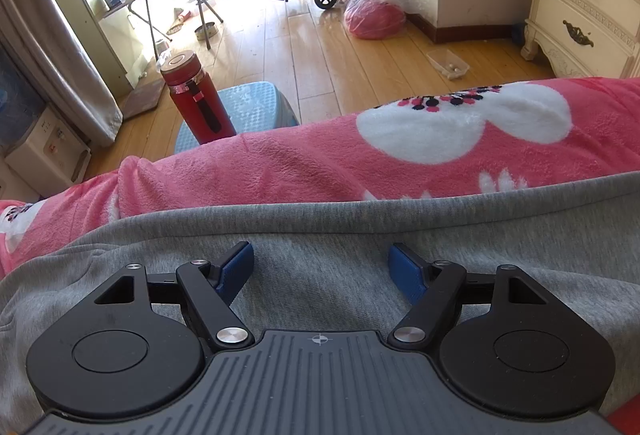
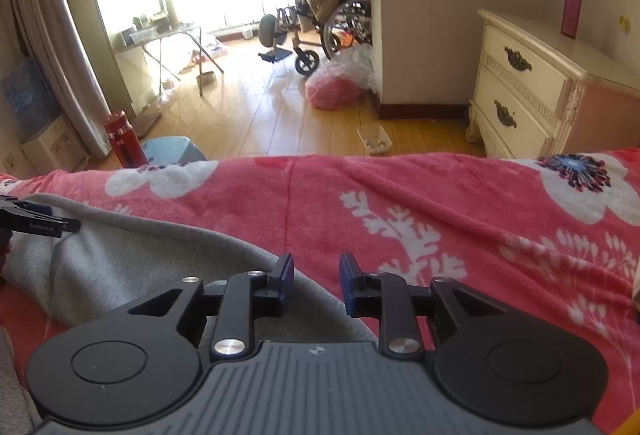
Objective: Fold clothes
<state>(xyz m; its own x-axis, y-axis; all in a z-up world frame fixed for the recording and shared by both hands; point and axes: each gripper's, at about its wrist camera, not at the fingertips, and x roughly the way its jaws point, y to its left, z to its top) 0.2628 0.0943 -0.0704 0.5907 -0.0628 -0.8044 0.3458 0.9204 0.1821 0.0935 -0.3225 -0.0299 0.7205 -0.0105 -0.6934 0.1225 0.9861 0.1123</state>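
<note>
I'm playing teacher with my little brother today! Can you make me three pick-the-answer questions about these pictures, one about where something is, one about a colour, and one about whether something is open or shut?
1. Where does the red bottle stand?
A. on the blue stool
B. on the nightstand
C. on the blanket

2. What colour is the garment being folded?
A. green
B. grey
C. yellow

3. How do the left gripper's jaws stand?
A. shut on the garment
B. shut on the bottle
C. open, with nothing pinched

Answers:
1 A: the bottle's base sits on the stool top beside the bed.
2 B: the grey cloth lies on the pink flowered blanket.
3 C: the blue pads are far apart above the flat cloth.
</note>
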